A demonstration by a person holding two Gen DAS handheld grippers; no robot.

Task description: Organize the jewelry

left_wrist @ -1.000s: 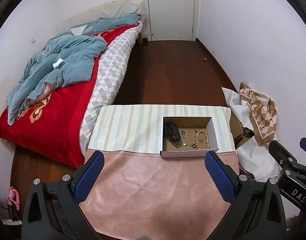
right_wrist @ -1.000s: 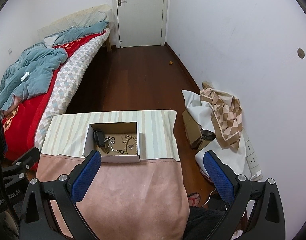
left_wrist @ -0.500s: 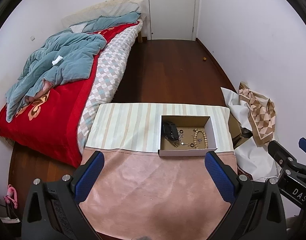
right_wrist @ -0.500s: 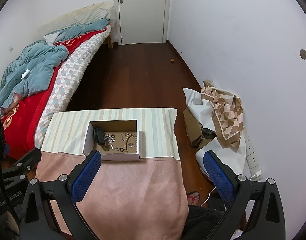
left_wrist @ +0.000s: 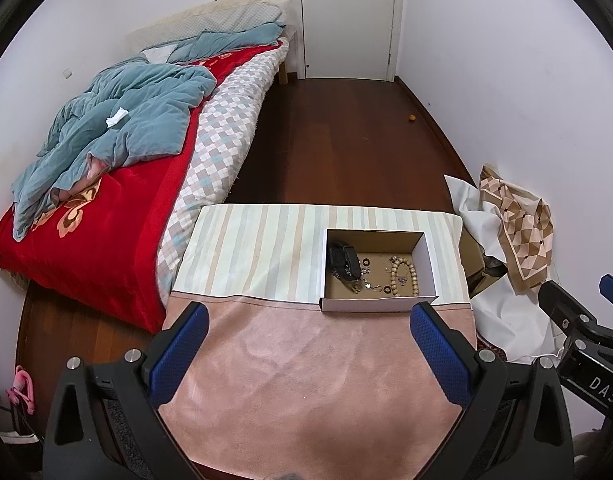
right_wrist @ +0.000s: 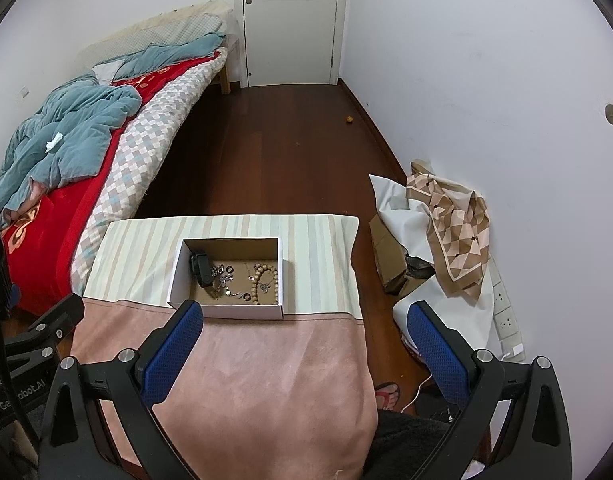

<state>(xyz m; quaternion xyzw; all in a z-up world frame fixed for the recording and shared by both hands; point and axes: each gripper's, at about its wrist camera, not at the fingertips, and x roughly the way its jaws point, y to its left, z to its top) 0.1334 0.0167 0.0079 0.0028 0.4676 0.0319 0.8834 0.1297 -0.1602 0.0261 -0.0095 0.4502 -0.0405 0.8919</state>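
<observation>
Cardboard forms the shallow open box [left_wrist: 376, 276] that we see in the left wrist view, standing on the striped cloth [left_wrist: 258, 248] toward the right edge of the table, its near wall along the seam with the pink cloth [left_wrist: 314, 368]. Inside lie a black watch [left_wrist: 344, 260] at the left wall, small rings and chain pieces [left_wrist: 364, 276] in the middle, and a wooden bead bracelet [left_wrist: 404, 276] toward the right wall. Our left gripper [left_wrist: 308, 344] hangs above the pink cloth with its blue pads wide apart, holding nothing.

In the right wrist view the same box [right_wrist: 226, 276] shows all pieces inside it; no jewelry lies on either cloth. Our right gripper [right_wrist: 302, 340] is likewise spread apart and empty. The pieces are gathered in the box but loosely mixed. This fits both a collected, finished state and a pile awaiting sorting.
</observation>
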